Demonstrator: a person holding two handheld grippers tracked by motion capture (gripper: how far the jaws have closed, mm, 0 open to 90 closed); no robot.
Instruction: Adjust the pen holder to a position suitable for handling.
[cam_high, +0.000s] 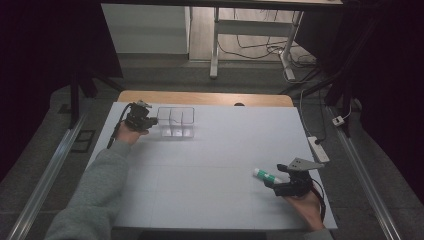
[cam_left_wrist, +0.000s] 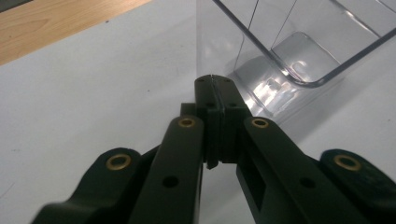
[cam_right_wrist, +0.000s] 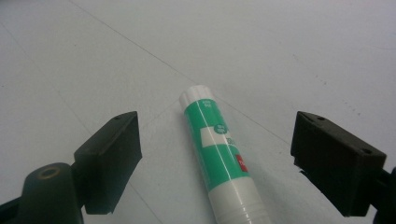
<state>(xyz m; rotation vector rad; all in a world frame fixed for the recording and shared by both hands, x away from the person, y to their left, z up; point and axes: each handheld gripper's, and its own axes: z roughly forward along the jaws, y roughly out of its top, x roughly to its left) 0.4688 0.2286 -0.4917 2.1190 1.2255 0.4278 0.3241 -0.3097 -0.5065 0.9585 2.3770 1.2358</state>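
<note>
This looks like a lab or test room set up for recording rather than a home. The bench (cam_high: 210, 150) is a wooden top covered by a plain white sheet, with metal rails (cam_high: 55, 160) running along the floor on either side. A power strip (cam_high: 318, 148) lies at the bench's right edge, and loose cables (cam_high: 260, 50) trail over the grey floor under a bare metal-legged desk (cam_high: 215, 45) behind. Dark curtains (cam_high: 390, 75) close in both sides.

Left gripper (cam_left_wrist: 212, 79) fingers pressed together; right gripper (cam_right_wrist: 215, 140) spread wide.
</note>
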